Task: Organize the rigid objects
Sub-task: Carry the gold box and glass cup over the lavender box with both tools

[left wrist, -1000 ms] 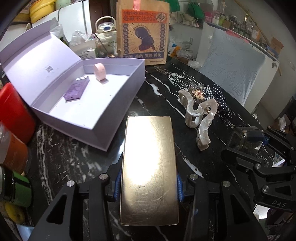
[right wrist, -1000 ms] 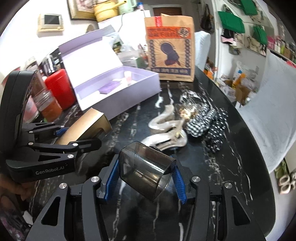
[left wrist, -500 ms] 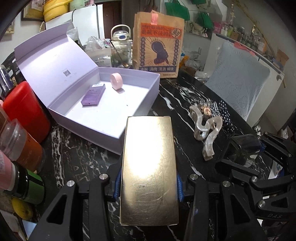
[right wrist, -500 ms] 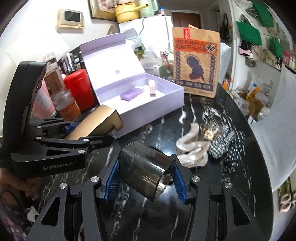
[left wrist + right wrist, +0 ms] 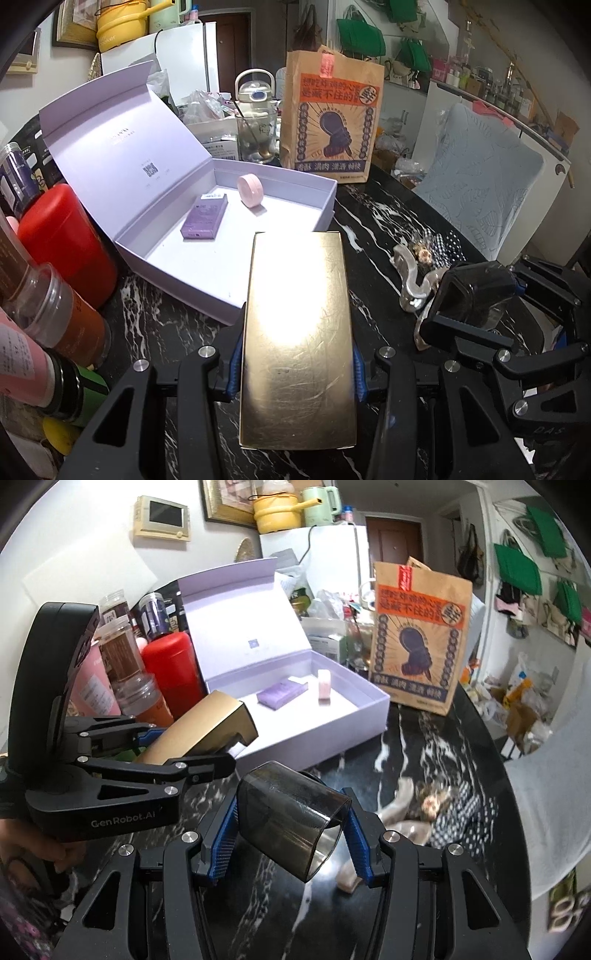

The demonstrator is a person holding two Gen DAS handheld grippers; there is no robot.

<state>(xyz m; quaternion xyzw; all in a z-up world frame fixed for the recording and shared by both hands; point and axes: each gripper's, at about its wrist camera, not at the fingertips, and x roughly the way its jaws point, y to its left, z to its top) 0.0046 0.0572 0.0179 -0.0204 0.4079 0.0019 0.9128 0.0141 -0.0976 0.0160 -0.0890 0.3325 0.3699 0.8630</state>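
Observation:
My left gripper (image 5: 295, 365) is shut on a flat gold box (image 5: 297, 332) and holds it above the black marble table, just short of the open lilac box (image 5: 221, 284). That gold box also shows in the right wrist view (image 5: 207, 731). The lilac box (image 5: 317, 731) holds a purple packet (image 5: 204, 220) and a pink round case (image 5: 250, 190). My right gripper (image 5: 290, 836) is shut on a smoky dark plastic cup-like cap (image 5: 291, 816), to the right of the left gripper.
A red canister (image 5: 62, 240) and several jars (image 5: 55, 310) stand left of the lilac box. A brown paper bag (image 5: 330, 118) stands behind it. Pale hair claws (image 5: 410, 280) and dotted fabric (image 5: 465, 819) lie on the table (image 5: 384, 221) at right.
Both grippers have lifted and pulled back with their loads held. The lilac box and paper bag now sit lower and farther in the views; the hair claws have slid toward the right gripper.

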